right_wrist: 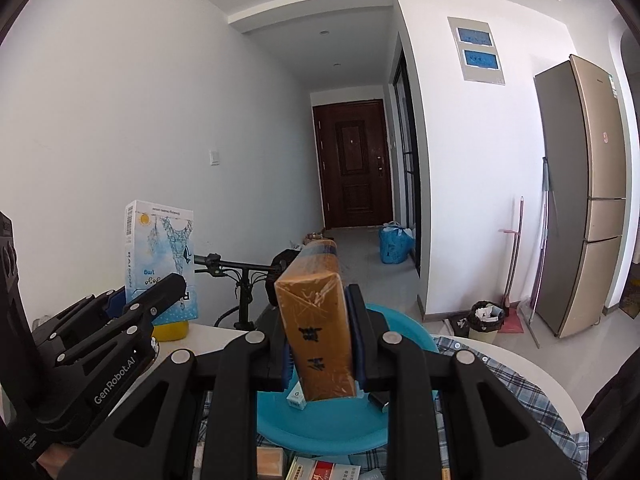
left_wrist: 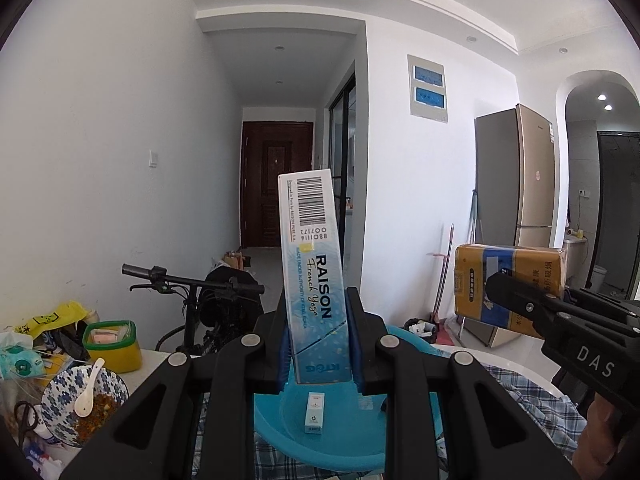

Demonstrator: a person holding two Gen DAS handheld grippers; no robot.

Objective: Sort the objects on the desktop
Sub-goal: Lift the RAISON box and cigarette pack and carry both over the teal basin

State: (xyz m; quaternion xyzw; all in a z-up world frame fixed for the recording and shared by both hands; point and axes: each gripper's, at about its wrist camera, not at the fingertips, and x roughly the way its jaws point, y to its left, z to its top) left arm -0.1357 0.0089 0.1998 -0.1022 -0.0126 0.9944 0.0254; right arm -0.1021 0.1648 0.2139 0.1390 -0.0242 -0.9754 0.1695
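My left gripper (left_wrist: 318, 336) is shut on a tall light-blue RAISON carton (left_wrist: 314, 276), held upright above a blue plastic basin (left_wrist: 340, 440); the carton also shows in the right wrist view (right_wrist: 160, 256). A small white and teal box (left_wrist: 314, 412) lies in the basin. My right gripper (right_wrist: 318, 336) is shut on an orange-brown wrapped carton (right_wrist: 316, 328), held above the same basin (right_wrist: 320, 428); that carton shows in the left wrist view (left_wrist: 508, 284) at the right. A small box (right_wrist: 297, 398) and a dark lighter-like item (right_wrist: 378, 400) lie in the basin under it.
A patterned bowl with a white spoon (left_wrist: 84, 404), a yellow tub with a green lid (left_wrist: 112, 344), scissors (left_wrist: 24, 420) and tissue packs crowd the table's left. A checked cloth (left_wrist: 532, 404) covers the table. More cigarette packs (right_wrist: 320, 470) lie near the front. A bicycle (left_wrist: 200, 304) stands behind.
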